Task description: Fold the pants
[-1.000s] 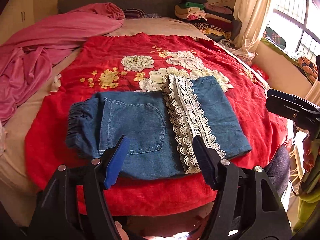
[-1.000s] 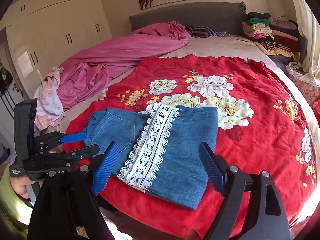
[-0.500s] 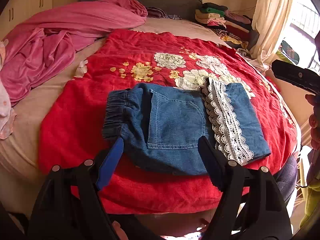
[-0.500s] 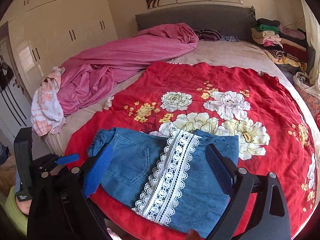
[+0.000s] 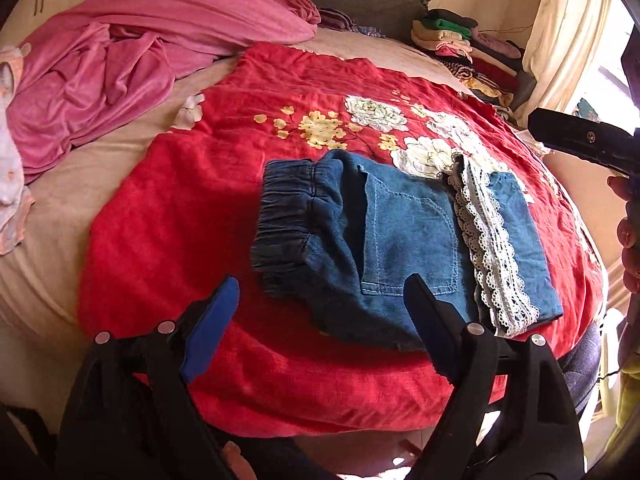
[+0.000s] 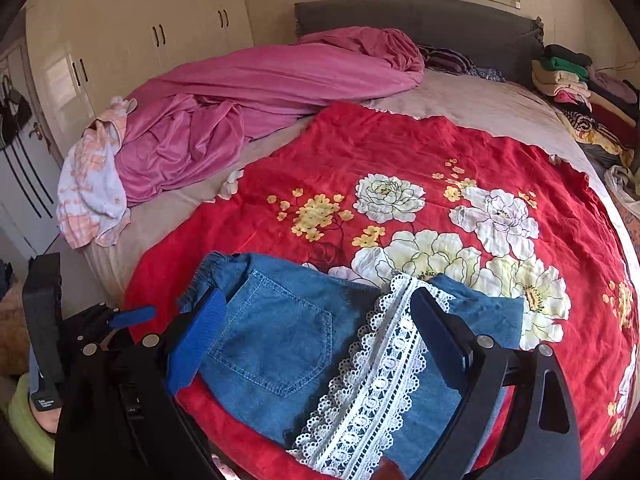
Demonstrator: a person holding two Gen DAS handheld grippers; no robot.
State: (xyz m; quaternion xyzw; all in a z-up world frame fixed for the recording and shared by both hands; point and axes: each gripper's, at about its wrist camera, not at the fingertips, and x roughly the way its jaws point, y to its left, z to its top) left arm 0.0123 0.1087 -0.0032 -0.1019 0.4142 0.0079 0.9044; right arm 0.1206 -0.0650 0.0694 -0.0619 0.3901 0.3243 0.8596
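At nine o'clock in both views a pink blanket [image 5: 132,52] lies bunched on the bed [image 5: 56,216]. The left gripper [image 5: 320,312] hangs spread and empty over the red floral quilt [image 5: 168,216], its jaws framing the elastic waistband [image 5: 288,232] of the denim pants [image 5: 404,248], which lie already doubled near the quilt's six o'clock edge. The right gripper [image 6: 320,340] is likewise spread, holding nothing, above the lace trim [image 6: 372,384]. The next fold likely goes best if each gripper pinches a full stack of layers at one end and carries it over squarely. Only the right view shows the wardrobe [image 6: 132,40]; only the left shows the curtain [image 5: 560,28] at two o'clock.
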